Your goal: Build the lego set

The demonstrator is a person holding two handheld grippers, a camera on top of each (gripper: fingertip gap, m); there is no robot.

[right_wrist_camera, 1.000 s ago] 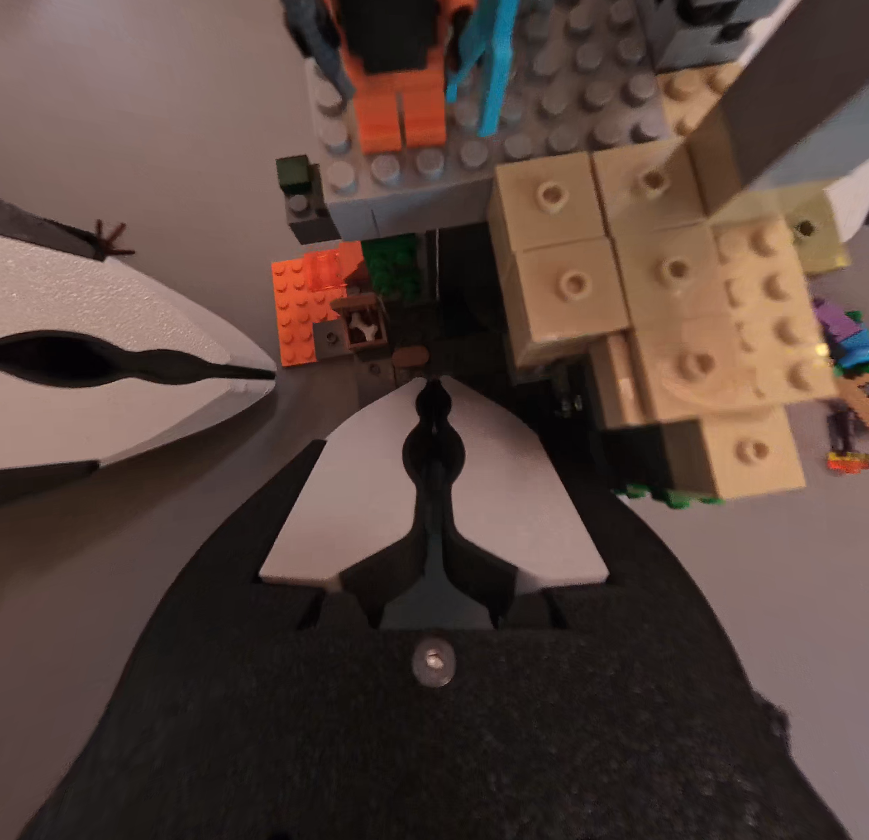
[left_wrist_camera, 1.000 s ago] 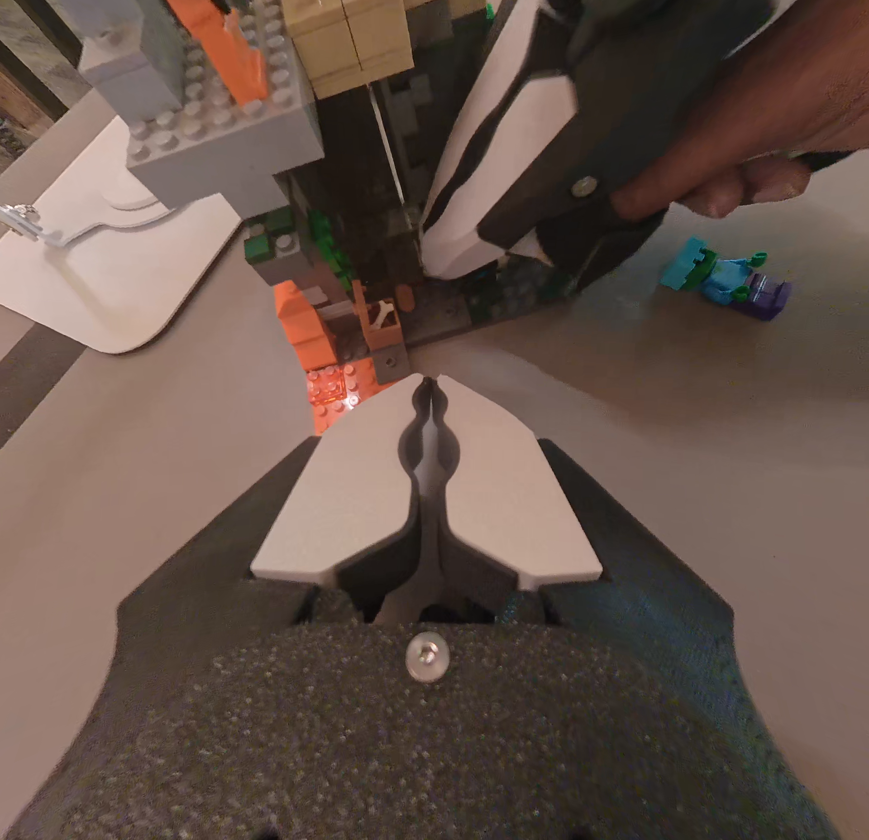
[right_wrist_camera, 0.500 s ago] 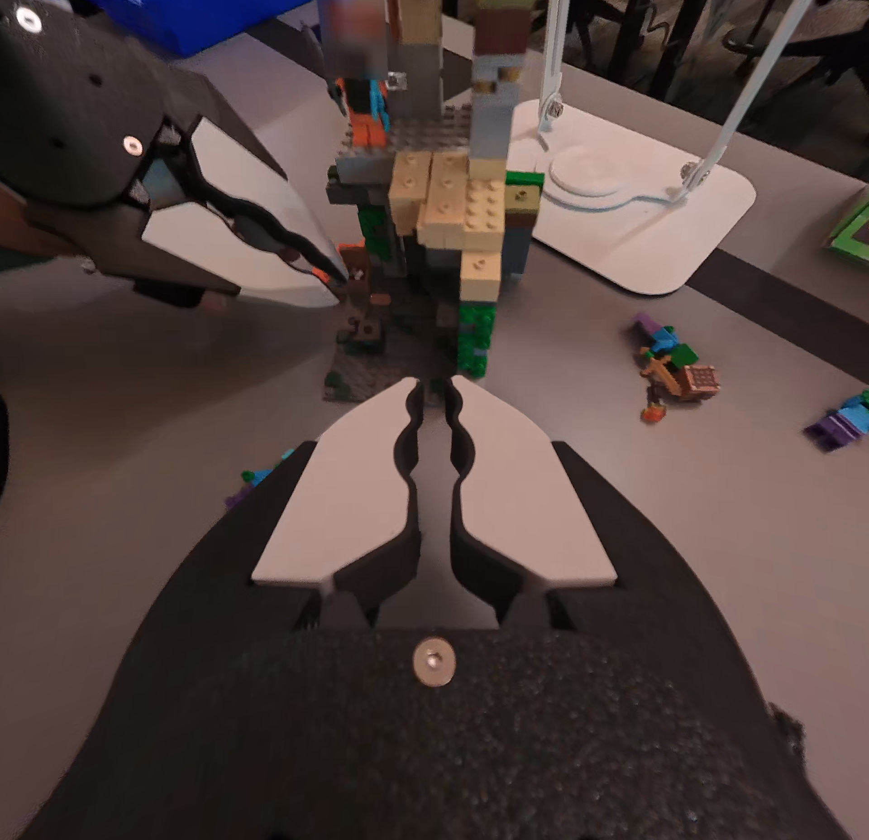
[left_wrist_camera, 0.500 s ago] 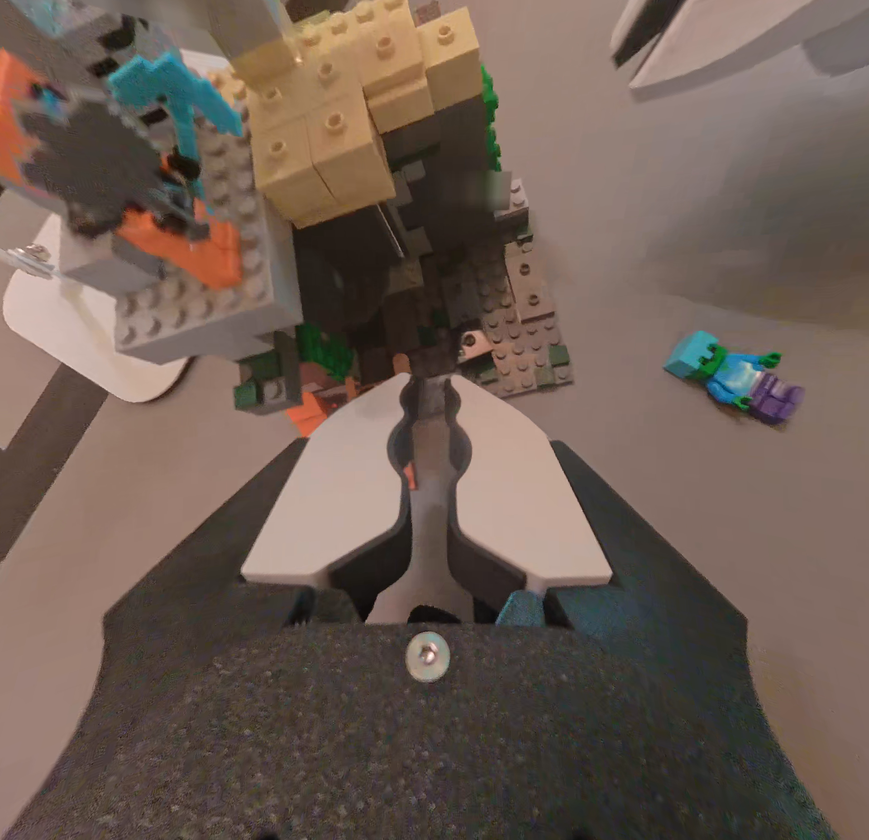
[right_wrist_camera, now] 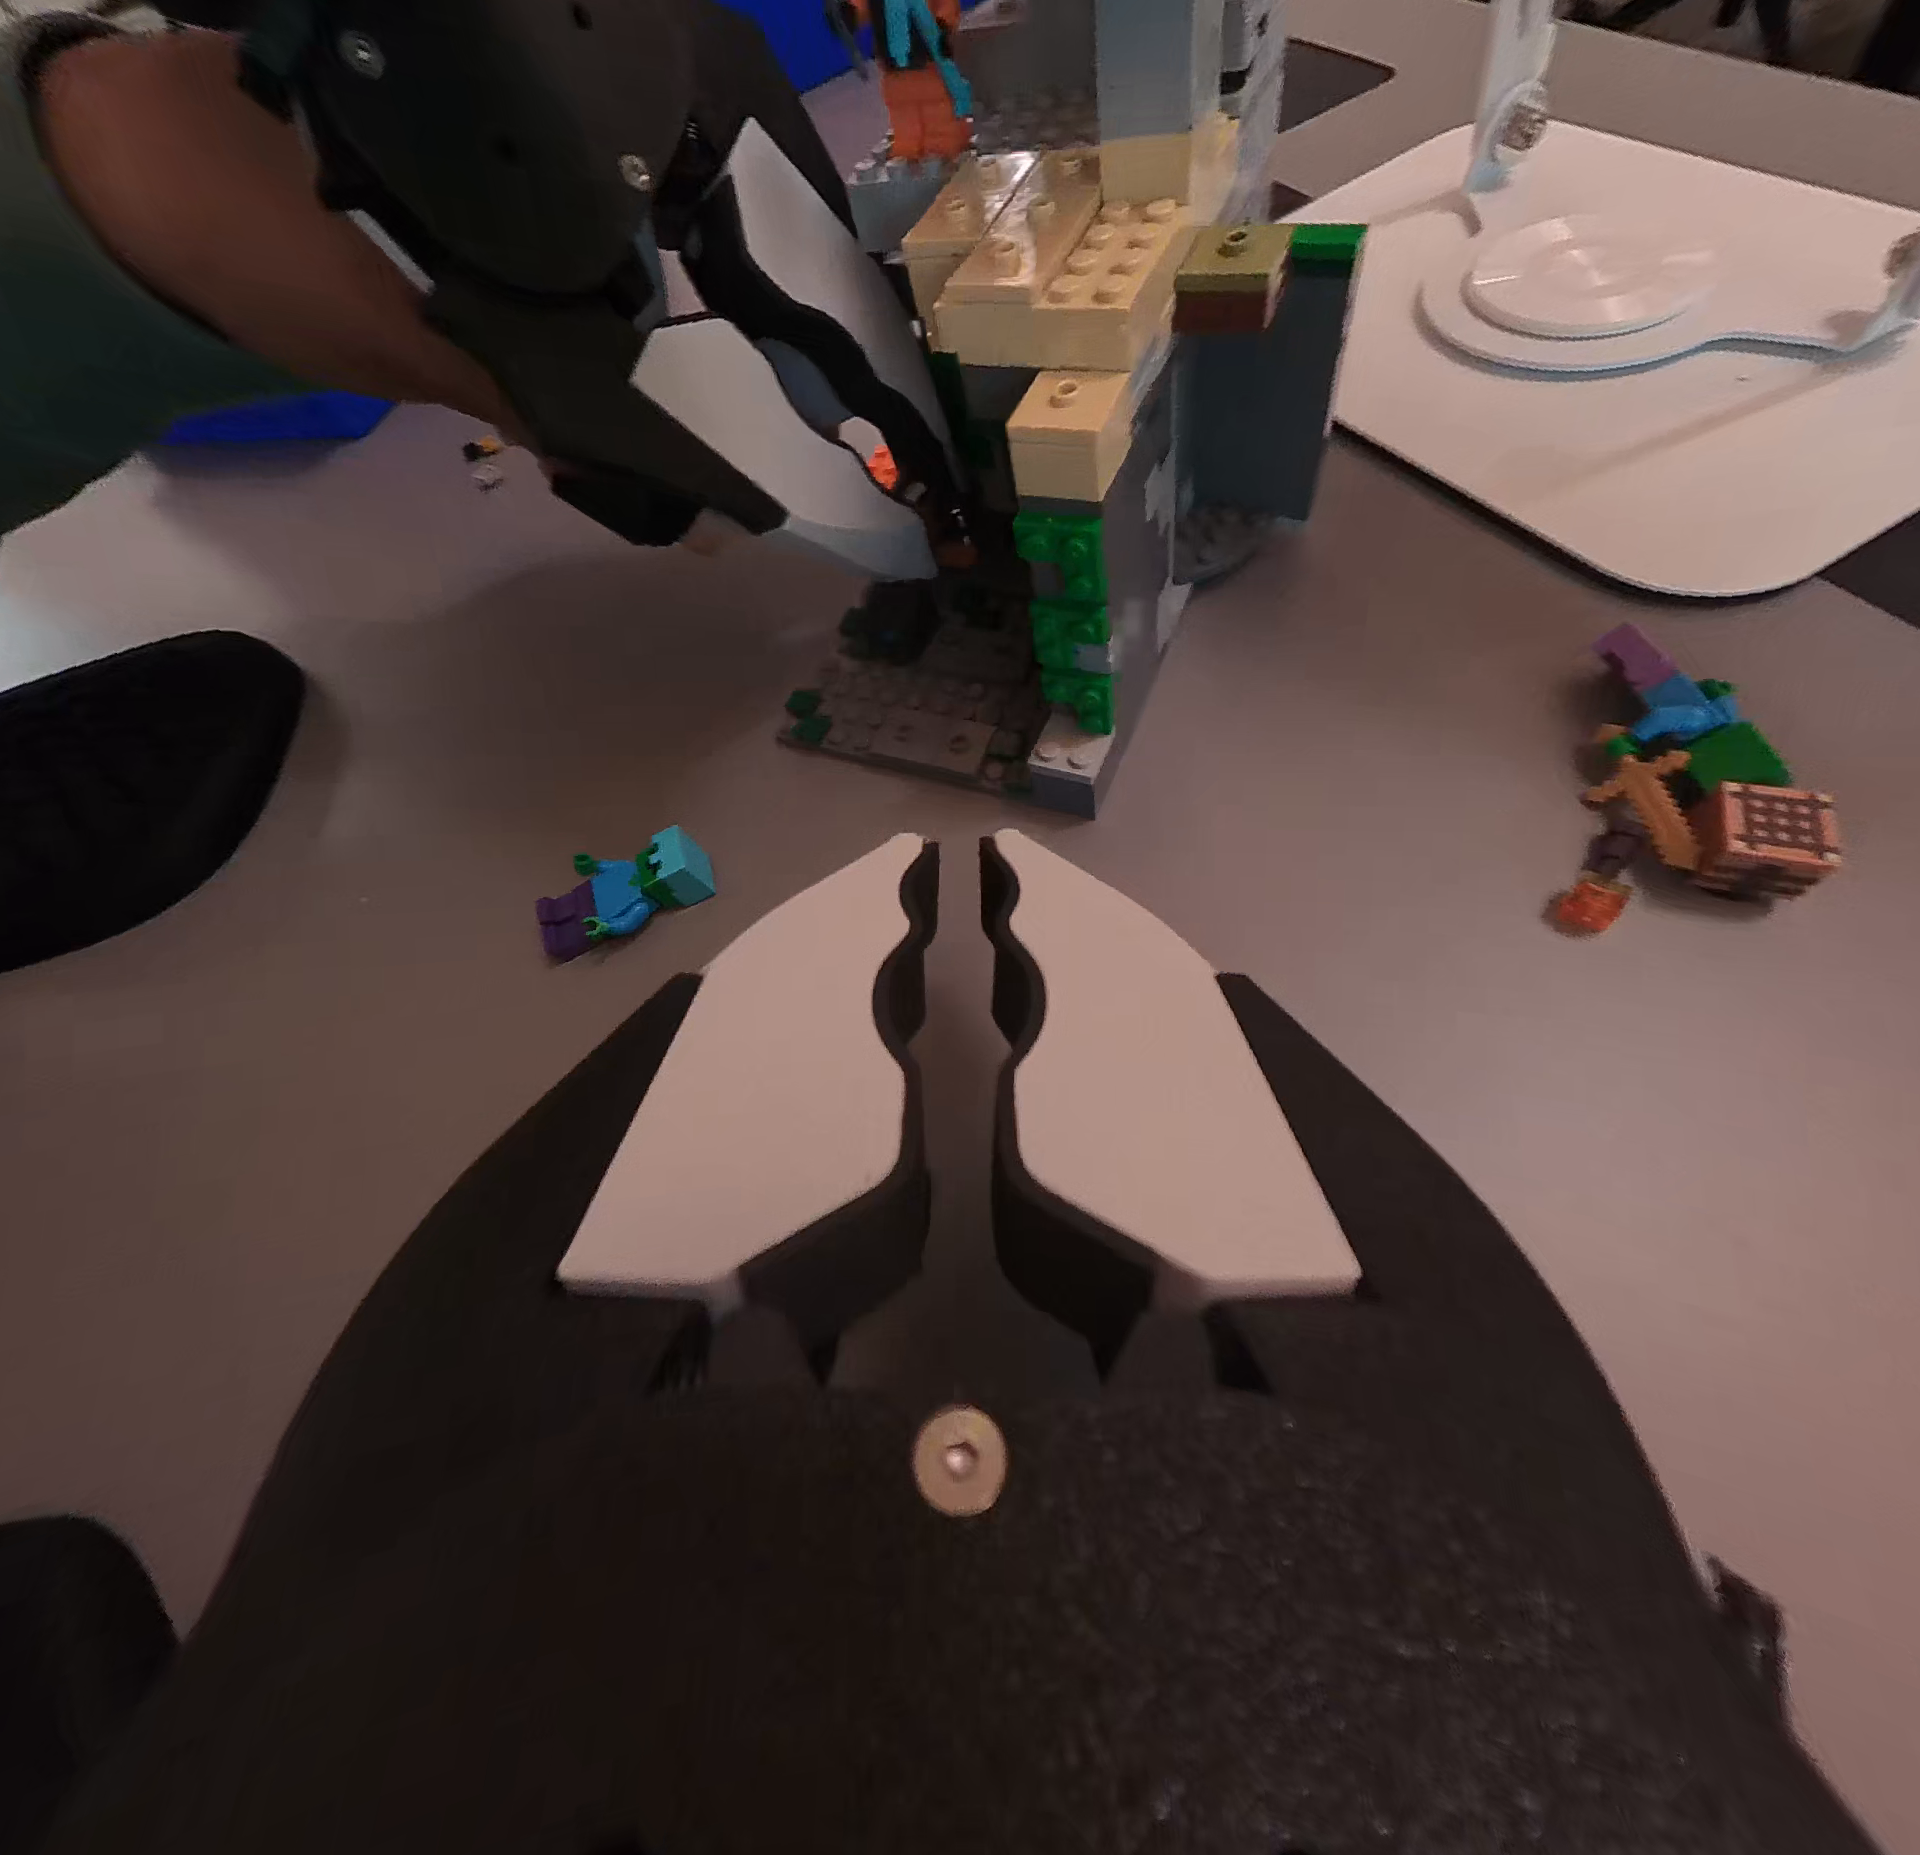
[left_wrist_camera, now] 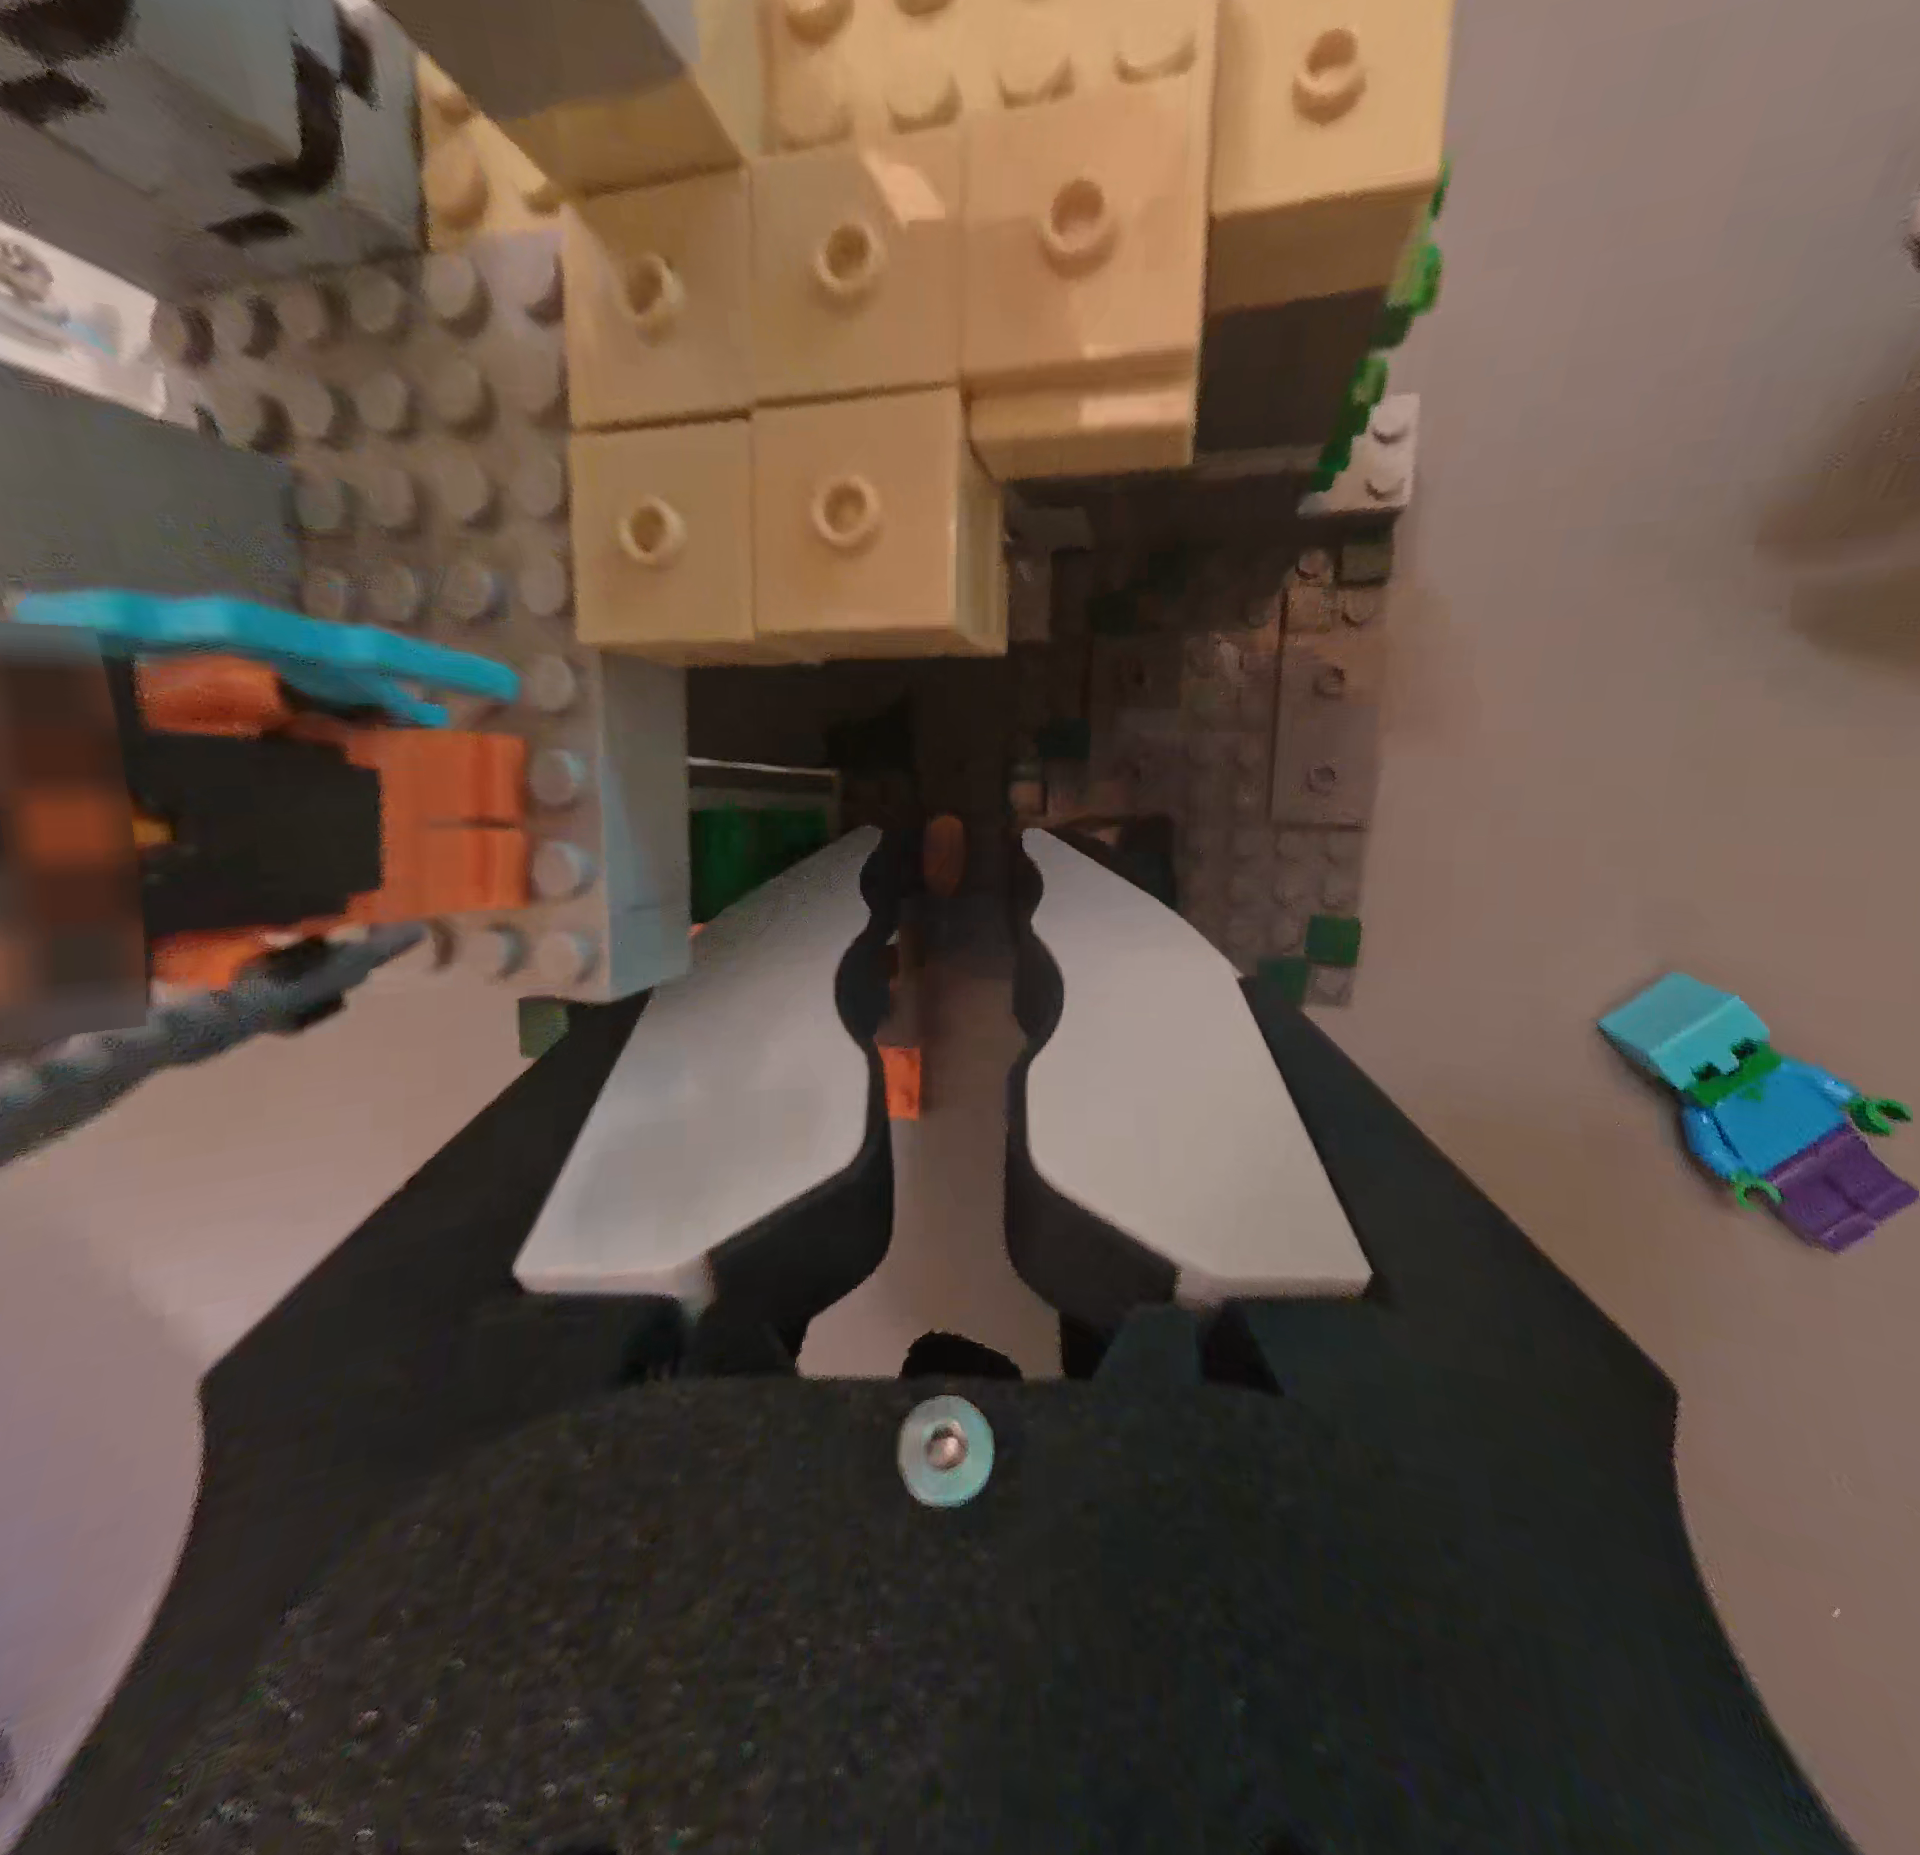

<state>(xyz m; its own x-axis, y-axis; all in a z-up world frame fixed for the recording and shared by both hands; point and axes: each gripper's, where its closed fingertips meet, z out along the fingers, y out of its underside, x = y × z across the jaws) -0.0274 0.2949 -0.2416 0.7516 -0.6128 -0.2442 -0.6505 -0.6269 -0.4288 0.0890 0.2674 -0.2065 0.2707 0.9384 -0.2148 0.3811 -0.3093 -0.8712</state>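
Observation:
The lego build [right_wrist_camera: 1091, 403] stands on the grey table, with tan bricks [left_wrist_camera: 862, 351] on top and an orange figure with a teal pickaxe [left_wrist_camera: 343, 829] on a grey plate. My left gripper [left_wrist_camera: 951, 839] reaches down into the dark opening under the tan bricks. Its jaws stand a little apart on either side of a small brown piece [left_wrist_camera: 943, 855]; they do not clearly touch it. It also shows in the right wrist view [right_wrist_camera: 935, 548]. My right gripper [right_wrist_camera: 956, 844] hovers above the table in front of the build, slightly open and empty.
A blue-green zombie minifigure [right_wrist_camera: 634, 886] lies on the table, also in the left wrist view [left_wrist_camera: 1756, 1109]. A pile of small figures and a brown crate piece [right_wrist_camera: 1704, 787] lies to the right. A white stand base [right_wrist_camera: 1662, 351] sits behind. A blue bin [right_wrist_camera: 281, 418] is at the left. The tips of one gripper are about 12 cm away from the tips of the other. Between my right fingertips and the blue-green zombie minifigure [right_wrist_camera: 634, 886] there is roughly 10 cm. It turns up in the left wrist view [left_wrist_camera: 1783, 1095] as well.
My right gripper pulled back from the build and opened a little. My left gripper moved in over the build, down into the opening, and its jaws spread wider.

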